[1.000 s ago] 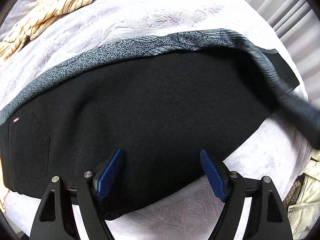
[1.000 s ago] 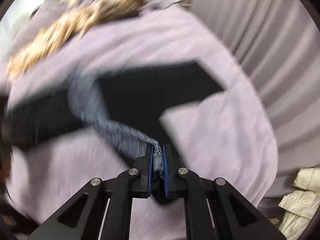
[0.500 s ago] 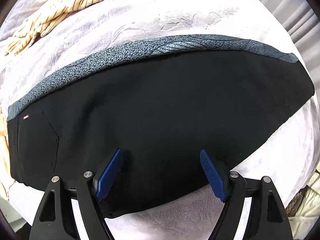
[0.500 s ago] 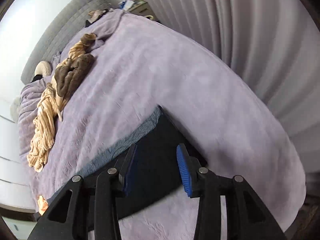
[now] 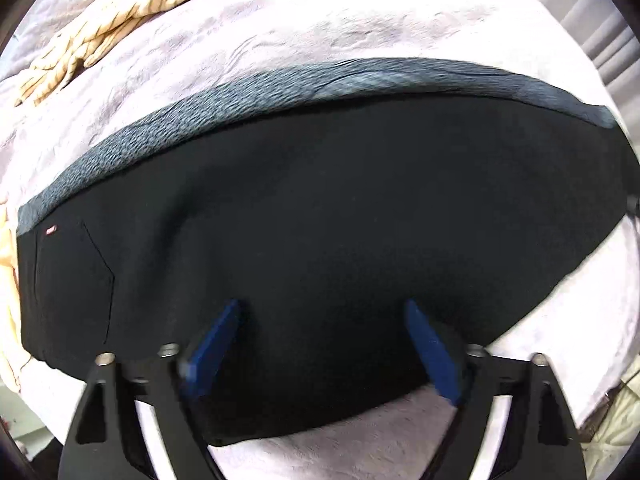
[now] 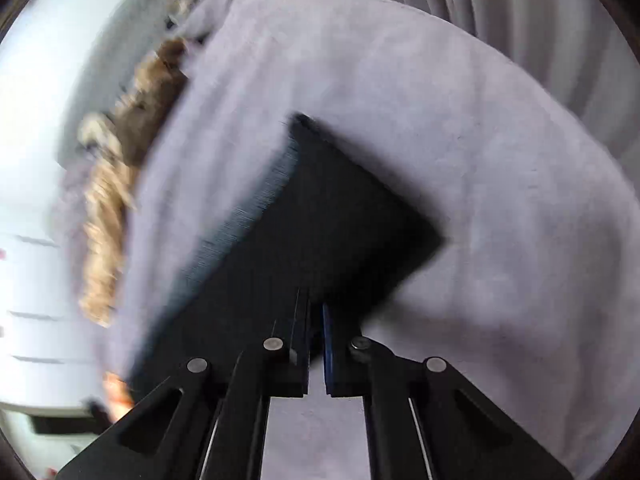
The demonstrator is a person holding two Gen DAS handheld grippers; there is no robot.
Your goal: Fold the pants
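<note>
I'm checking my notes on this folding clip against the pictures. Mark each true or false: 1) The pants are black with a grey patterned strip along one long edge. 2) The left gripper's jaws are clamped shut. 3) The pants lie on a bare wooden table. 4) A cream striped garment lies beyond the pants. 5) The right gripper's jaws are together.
1) True: the black pants carry a grey patterned strip along the far edge.
2) False: the left gripper stands wide open over the pants.
3) False: they lie on a pale lilac blanket.
4) True: the cream striped garment lies at upper left.
5) True: the right gripper is shut.
</note>
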